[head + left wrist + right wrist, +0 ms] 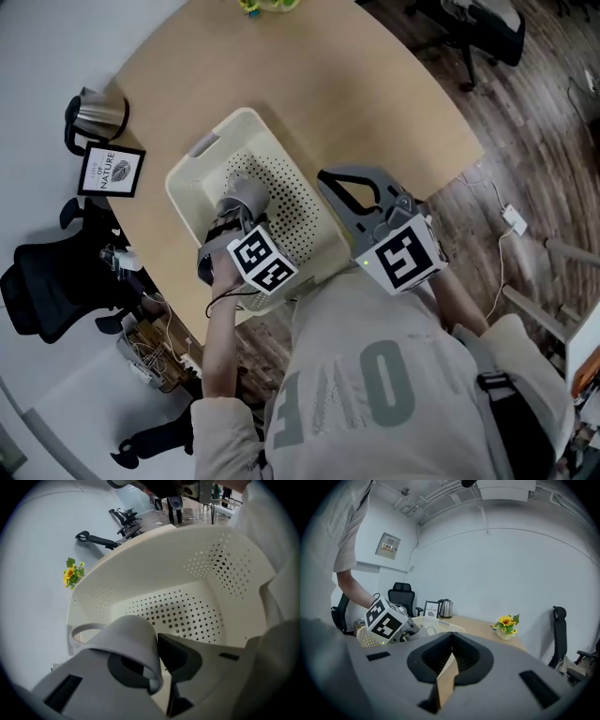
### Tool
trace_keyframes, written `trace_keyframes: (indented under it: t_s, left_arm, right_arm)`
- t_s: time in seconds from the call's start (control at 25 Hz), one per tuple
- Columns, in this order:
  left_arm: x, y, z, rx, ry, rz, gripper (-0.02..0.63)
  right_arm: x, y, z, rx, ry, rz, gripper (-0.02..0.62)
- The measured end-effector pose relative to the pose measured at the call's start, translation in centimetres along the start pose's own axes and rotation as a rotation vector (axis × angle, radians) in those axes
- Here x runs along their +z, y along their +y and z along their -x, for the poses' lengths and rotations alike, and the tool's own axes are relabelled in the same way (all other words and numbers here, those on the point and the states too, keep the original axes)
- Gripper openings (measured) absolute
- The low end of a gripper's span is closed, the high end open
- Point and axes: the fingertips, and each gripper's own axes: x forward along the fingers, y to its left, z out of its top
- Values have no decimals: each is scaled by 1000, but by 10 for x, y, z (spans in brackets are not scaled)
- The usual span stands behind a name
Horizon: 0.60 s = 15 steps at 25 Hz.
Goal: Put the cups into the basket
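A cream perforated basket stands on the wooden table near its front edge. My left gripper reaches down into it, shut on the rim of a grey cup. In the left gripper view the cup is pinched by its wall between the jaws of the left gripper, with its handle out to the left and the basket's dotted floor right behind it. My right gripper hangs just right of the basket, shut and holding nothing. In its own view the right gripper has jaws that meet at the tip.
A metal kettle and a framed sign stand at the table's left edge. A small pot of yellow flowers sits at the far side. A black office chair stands on the floor at left.
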Motion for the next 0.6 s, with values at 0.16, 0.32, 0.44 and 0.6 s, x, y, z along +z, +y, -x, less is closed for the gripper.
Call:
trace_keyframes:
  t_s: [0.16, 0.32, 0.44, 0.6]
  left_arm:
    - [-2, -16, -11, -77, 39, -44, 67]
    - [-3, -26, -22, -120, 74, -119, 67]
    - [-3, -32, -28, -157, 88, -167, 68]
    - [-2, -34, -33, -163, 102, -188, 67]
  right_arm:
    - [-7, -11, 10, -8, 2, -8, -2]
    - [-20, -15, 20, -31, 25, -21, -2]
    - [-25, -19, 27, -43, 26, -42, -2]
    - [-27, -28, 35, -76, 22, -70, -2]
